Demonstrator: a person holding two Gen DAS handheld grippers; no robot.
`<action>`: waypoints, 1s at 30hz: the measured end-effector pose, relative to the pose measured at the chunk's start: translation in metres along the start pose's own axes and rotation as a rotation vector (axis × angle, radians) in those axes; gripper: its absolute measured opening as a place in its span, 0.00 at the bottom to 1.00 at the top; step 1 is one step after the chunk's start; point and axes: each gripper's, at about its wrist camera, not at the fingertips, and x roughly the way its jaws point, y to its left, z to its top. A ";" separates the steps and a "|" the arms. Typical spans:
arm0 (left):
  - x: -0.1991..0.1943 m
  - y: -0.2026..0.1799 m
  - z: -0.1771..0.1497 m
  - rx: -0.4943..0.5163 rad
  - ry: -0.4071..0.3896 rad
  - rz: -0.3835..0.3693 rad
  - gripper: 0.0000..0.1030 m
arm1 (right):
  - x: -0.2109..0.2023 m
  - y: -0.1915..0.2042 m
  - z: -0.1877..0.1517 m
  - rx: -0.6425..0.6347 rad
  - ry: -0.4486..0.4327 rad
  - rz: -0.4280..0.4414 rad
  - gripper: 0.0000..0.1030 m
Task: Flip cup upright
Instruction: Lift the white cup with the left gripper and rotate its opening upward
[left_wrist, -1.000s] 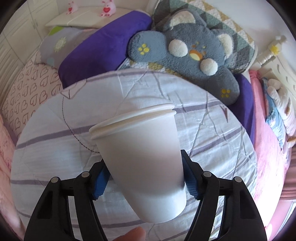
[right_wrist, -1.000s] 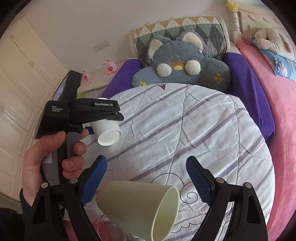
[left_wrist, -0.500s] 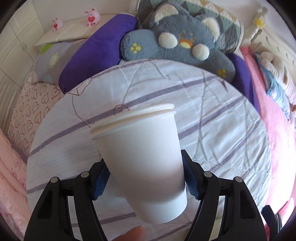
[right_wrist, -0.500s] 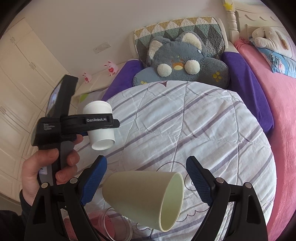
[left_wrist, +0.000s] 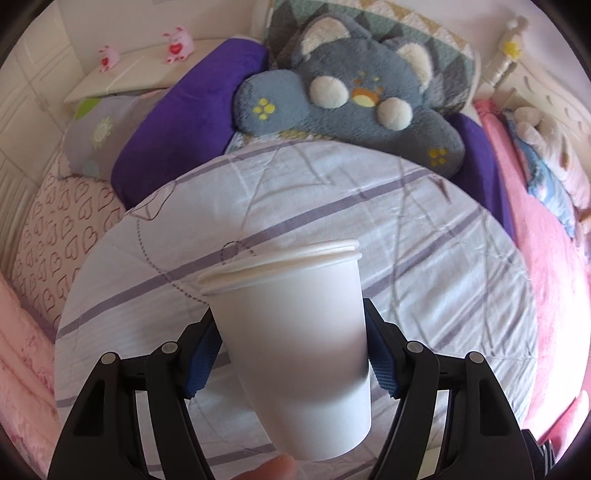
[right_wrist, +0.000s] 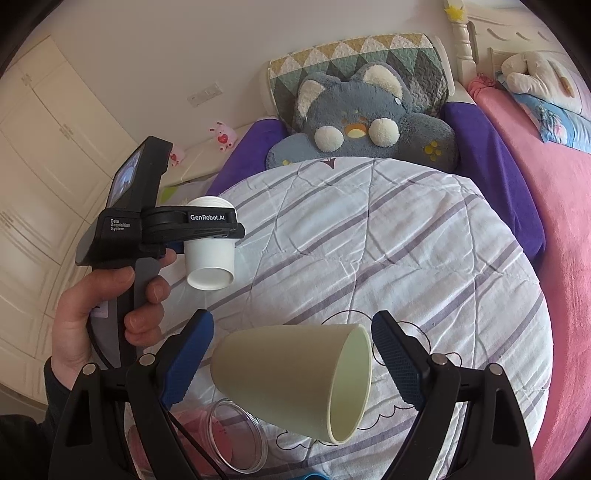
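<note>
Two cups show, one per tool. The white paper cup (left_wrist: 295, 354) sits clamped between the blue pads (left_wrist: 205, 356) of the left gripper (left_wrist: 291, 363), rim up and tipped slightly, its base nearest the lens; it looks like a nested stack, since doubled rims show at the top. From the right wrist view the same white cup (right_wrist: 210, 254) hangs in the air above the striped quilt (right_wrist: 388, 258), mouth upward (what is inside it cannot be seen). A hand (right_wrist: 99, 317) grips the black handle of that left tool.

The beige cup (right_wrist: 295, 380) lies on its side on the quilt, mouth facing right and toward the lens, its inside bare. The right gripper (right_wrist: 293, 363) has its blue pads (right_wrist: 188, 363) spread wide on either side of the cup, not touching it. Just beside the beige cup's base lies a clear plastic cup (right_wrist: 236, 435), also on its side, with something pink showing through it.

Beyond the quilt a grey plush cushion (right_wrist: 362, 125) leans against a patchwork pillow (right_wrist: 354, 51).
</note>
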 end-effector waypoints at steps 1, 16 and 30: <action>-0.002 -0.002 -0.001 0.010 -0.010 -0.006 0.69 | 0.000 -0.001 0.000 0.002 0.000 -0.002 0.86; -0.057 -0.004 -0.034 0.186 -0.268 -0.045 0.69 | -0.003 -0.001 -0.010 0.021 -0.004 -0.004 0.86; -0.083 0.007 -0.075 0.344 -0.568 -0.081 0.69 | -0.015 0.017 -0.038 0.024 -0.008 -0.025 0.86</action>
